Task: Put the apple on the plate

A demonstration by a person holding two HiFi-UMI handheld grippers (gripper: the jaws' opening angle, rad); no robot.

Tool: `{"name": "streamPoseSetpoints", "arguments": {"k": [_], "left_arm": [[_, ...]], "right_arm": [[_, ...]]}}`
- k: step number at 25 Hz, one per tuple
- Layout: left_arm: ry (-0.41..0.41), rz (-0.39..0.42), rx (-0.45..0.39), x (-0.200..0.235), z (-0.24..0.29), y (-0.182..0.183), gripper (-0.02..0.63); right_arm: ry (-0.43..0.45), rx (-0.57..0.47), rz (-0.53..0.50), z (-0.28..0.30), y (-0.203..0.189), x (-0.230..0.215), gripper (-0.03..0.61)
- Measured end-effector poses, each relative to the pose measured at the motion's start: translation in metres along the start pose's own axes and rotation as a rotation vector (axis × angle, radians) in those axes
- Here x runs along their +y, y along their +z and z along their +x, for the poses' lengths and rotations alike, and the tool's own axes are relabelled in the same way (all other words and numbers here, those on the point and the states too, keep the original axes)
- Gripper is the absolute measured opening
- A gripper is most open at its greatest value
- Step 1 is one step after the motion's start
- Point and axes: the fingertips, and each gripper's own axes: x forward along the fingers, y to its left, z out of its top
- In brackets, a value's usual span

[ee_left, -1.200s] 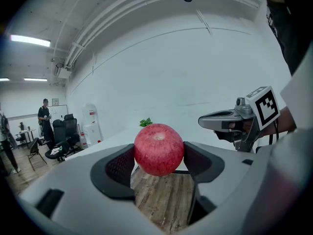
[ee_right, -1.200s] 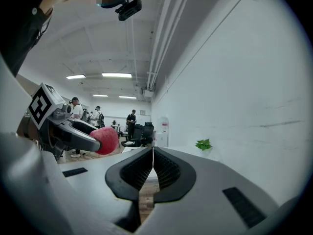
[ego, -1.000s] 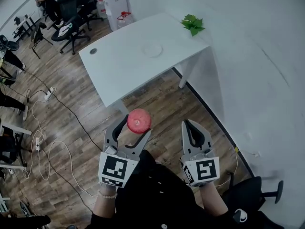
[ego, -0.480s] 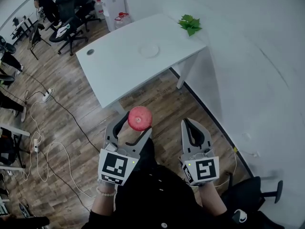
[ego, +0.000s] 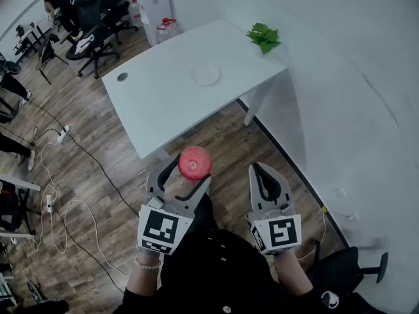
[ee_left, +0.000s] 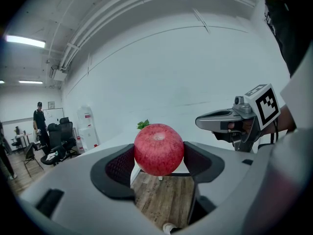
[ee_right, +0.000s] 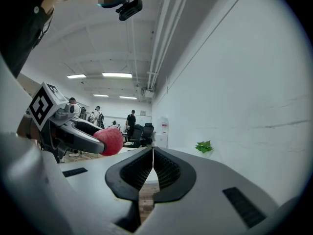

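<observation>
The left gripper [ego: 189,171] stays clamped on the apple [ego: 194,163]; the counter [ego: 160,100] with its plate [ego: 206,76] has drawn slightly nearer, so the carry continues. The right gripper [ego: 262,171] rides closed and empty.

In the head view the plate [ego: 207,75] is too small and pale against the white table [ego: 157,110] to show detail. In the left gripper view the apple [ee_left: 158,149] and the left gripper [ee_left: 159,156] screen most of that table; the plate cannot be made out. In the right gripper view that gripper's jaw covers part of the apple.
</observation>
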Motion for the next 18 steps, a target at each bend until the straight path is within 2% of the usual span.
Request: {"name": "streamPoseSetpoints", "arguments": {"k": [18], "left_arm": [[-0.049, 0.001, -0.011, 0.087, 0.088, 0.013, 0.325]], "right_arm": [[-0.021, 0.034, -0.010, 0.110, 0.009, -0.034, 0.043]]}}
